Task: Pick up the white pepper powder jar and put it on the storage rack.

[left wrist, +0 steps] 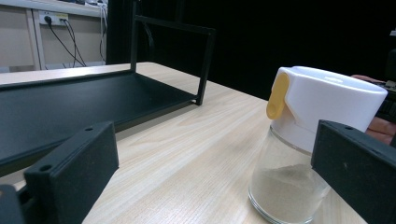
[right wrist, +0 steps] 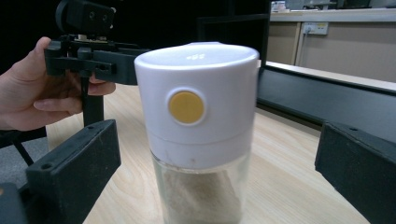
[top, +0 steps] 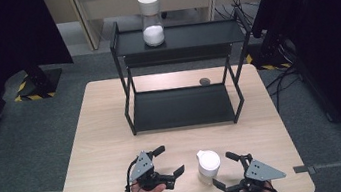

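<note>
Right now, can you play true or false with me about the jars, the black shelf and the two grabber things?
1. A jar with a white lid stands on the top level of the black shelf. True.
2. The small jar near the person lies on its side. False: it stands upright on the table.
3. The right gripper is squeezing the small jar. False: its jaws are open, with the jar between them and not touched.
4. The small jar's lid has a yellow button. True.
5. The left gripper is open and holds nothing. True.
6. The shelf's bottom level holds a cup. False: nothing sits on it.
</note>
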Available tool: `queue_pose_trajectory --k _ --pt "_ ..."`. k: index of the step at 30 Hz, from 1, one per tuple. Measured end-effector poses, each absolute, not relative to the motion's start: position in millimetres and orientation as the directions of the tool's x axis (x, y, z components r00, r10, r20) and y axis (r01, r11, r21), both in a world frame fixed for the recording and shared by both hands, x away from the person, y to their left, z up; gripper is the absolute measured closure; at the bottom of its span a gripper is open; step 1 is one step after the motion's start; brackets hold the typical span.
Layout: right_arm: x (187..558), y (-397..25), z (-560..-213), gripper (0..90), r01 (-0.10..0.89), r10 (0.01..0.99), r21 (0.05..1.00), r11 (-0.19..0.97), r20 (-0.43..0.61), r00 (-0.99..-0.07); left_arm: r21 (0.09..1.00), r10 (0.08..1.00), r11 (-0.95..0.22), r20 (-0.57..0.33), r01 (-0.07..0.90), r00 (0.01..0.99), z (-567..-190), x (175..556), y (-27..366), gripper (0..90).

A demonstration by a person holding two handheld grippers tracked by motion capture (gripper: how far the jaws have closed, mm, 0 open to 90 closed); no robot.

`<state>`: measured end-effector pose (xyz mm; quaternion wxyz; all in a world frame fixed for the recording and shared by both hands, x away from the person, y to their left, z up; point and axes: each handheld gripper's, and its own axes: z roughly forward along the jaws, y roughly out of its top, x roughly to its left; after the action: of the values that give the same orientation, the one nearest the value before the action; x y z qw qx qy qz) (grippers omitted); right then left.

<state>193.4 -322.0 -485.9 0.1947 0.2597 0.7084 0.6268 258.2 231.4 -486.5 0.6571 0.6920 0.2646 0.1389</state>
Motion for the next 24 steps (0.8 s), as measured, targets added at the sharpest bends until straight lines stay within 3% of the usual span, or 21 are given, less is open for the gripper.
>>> queue_pose_trajectory --k 12,24 --pt "205.1 -304.5 -486.0 2.0 0.138 0.6 0.985 0.107 0.047 -0.799 0.984 0.547 0.004 -0.15 0.177 0.823 -486.6 257.3 231.1 0.0" --pt "213.2 -295.8 -484.9 14.0 0.158 0.607 0.977 0.14 0.041 -0.794 0.984 0.55 -0.001 -0.15 0.181 0.822 -487.4 257.0 230.2 0.1"
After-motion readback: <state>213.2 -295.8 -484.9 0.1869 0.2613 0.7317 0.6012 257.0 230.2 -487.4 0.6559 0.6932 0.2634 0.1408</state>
